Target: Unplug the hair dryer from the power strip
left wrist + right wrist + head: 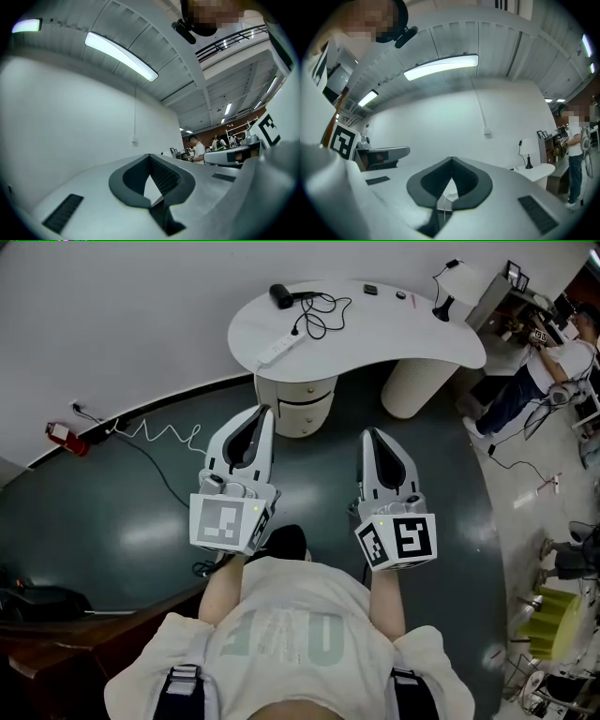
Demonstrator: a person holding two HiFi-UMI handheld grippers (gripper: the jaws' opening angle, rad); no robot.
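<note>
Unplugging not started: black hair dryer looks plugged into long white power strip far ahead; left gripper and right gripper both closed, empty.

Long ceiling tubes light the room evenly but dimly, glinting softly off the dark floor, while both gripper views bend and blacken at their corners.

No text can be read with certainty. The pale short-sleeved fabric T-shirt, lower centre of the head view, bears large faint letters, illegible.
</note>
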